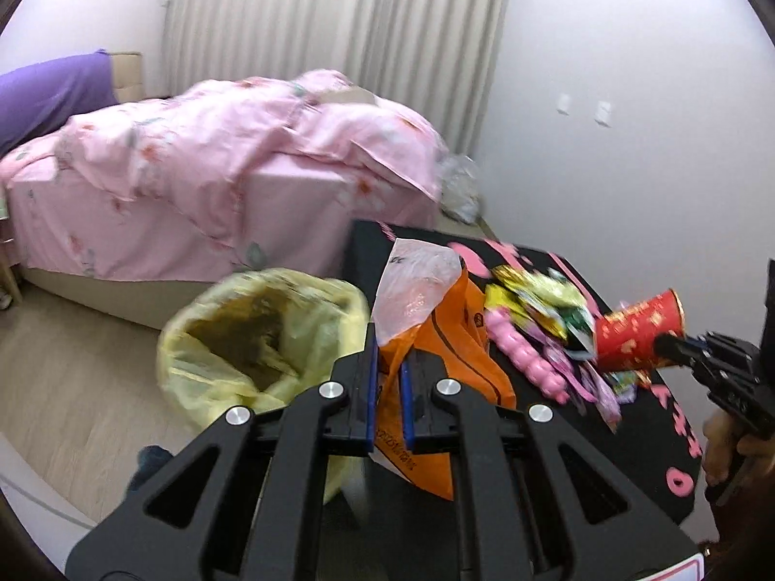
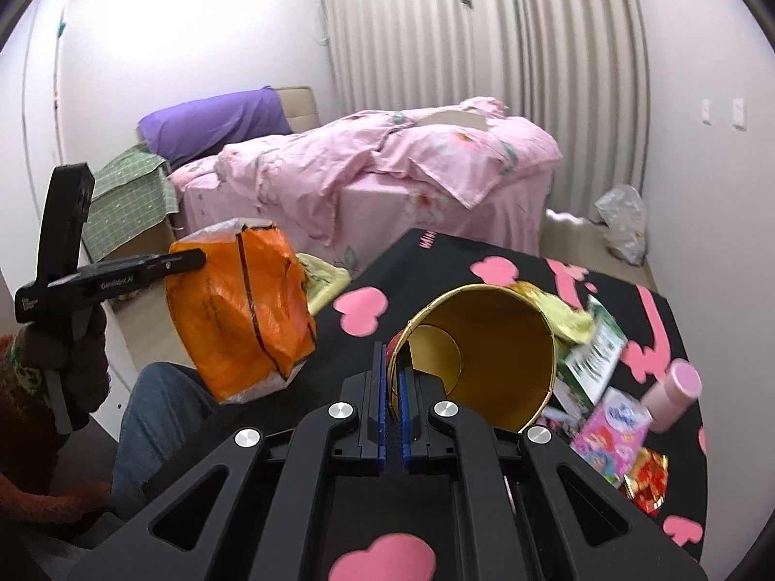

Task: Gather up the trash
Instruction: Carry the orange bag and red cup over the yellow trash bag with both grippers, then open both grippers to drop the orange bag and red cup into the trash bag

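Observation:
My left gripper (image 1: 390, 363) is shut on an orange plastic bag (image 1: 445, 363) with a pale pink bag (image 1: 416, 290) bunched in it, held just right of a bin lined with a yellow bag (image 1: 256, 334). The right wrist view shows the orange bag (image 2: 242, 310) hanging in the air at the table's left edge. My right gripper (image 2: 393, 368) is shut on the rim of a red paper cup with a gold inside (image 2: 489, 353), tipped on its side above the table; the cup also shows in the left wrist view (image 1: 639, 329). Loose wrappers (image 1: 542, 310) lie on the table.
The table has a black cloth with pink hearts (image 2: 411, 561). On it lie a pink carton (image 2: 610, 431), a pink bottle (image 2: 673, 397), a green-white box (image 2: 591, 353) and a pink beaded object (image 1: 528, 363). A bed with pink covers (image 1: 218, 169) stands behind. A clear bag (image 2: 625, 222) lies on the floor.

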